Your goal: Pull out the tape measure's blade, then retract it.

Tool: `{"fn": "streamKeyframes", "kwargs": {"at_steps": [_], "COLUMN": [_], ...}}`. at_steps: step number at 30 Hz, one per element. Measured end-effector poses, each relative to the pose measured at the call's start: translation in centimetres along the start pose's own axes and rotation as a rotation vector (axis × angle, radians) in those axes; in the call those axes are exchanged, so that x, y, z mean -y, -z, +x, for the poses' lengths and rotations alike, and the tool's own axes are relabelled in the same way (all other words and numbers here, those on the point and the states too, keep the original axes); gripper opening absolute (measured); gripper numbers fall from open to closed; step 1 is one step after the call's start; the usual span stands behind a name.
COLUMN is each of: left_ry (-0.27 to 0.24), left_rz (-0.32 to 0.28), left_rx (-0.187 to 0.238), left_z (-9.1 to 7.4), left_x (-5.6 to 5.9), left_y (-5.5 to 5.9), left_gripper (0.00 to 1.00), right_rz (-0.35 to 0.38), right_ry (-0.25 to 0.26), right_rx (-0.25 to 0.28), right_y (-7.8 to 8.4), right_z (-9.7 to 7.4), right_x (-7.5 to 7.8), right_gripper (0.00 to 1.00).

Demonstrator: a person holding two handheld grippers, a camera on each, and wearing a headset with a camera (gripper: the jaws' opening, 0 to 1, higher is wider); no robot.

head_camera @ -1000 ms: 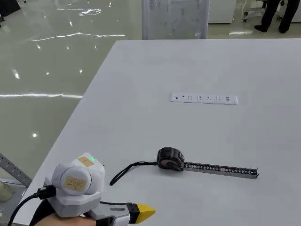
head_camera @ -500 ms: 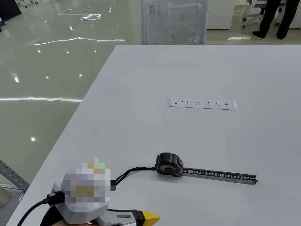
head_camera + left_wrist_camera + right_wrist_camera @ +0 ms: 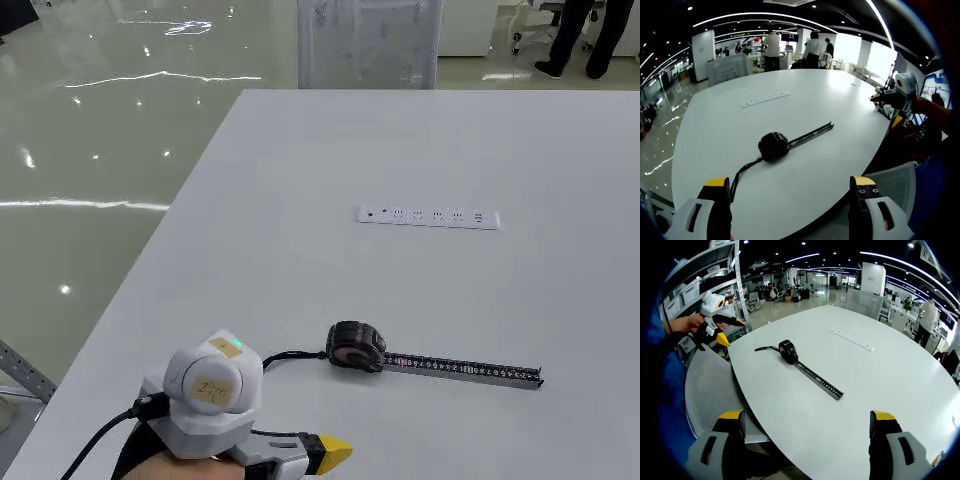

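Note:
A black tape measure (image 3: 357, 347) lies on the white table (image 3: 420, 140) with its blade (image 3: 465, 369) pulled out to the right and a black wrist strap (image 3: 283, 356) trailing left. My left gripper (image 3: 325, 455) is held low at the table's near left corner, apart from the strap. In the left gripper view the tape measure (image 3: 773, 145) lies ahead of my open left gripper (image 3: 790, 185), which holds nothing. The right gripper (image 3: 807, 416) is open too, off the table's edge, with the tape measure (image 3: 787, 350) and blade (image 3: 818, 379) farther ahead.
A white power strip (image 3: 428, 217) lies flat beyond the tape measure. A translucent panel (image 3: 367, 40) stands at the far edge, with a person's legs (image 3: 580, 35) at the back right. A grey mesh chair (image 3: 710, 390) sits below the near edge.
The left gripper has shifted a little to the right, nearer the strap's end. The tape measure and its blade lie as before; the head camera has moved slightly.

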State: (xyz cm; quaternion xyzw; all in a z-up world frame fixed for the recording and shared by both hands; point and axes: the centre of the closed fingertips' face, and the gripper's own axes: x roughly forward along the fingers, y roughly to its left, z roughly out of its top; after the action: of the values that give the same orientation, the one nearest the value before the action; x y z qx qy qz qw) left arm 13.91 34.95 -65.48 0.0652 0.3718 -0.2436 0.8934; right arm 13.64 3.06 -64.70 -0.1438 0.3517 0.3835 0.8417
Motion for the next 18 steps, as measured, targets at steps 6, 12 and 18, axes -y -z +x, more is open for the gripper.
{"fn": "streamKeyframes", "kwargs": {"at_steps": [6, 12, 18], "left_ry": [-0.012, -0.018, -0.017], "left_rz": [0.004, 0.0, 0.002], "left_rx": [-0.008, -0.014, -0.015], "left_z": [0.8, 1.8, 2.7], "left_x": [-0.1, -0.2, 0.0], "left_y": [-0.1, -0.3, -0.8], "left_gripper": [0.95, 0.95, 0.95], "right_rz": [-0.007, -0.012, -0.021], "right_ry": [-0.01, -0.025, -0.039], "right_rx": [-0.009, -0.017, -0.024], "right_y": [0.1, 0.1, 0.0], "right_z": [0.8, 1.7, 2.7], "right_x": [0.3, 0.5, 0.7], "right_gripper": [1.0, 1.0, 1.0]}}
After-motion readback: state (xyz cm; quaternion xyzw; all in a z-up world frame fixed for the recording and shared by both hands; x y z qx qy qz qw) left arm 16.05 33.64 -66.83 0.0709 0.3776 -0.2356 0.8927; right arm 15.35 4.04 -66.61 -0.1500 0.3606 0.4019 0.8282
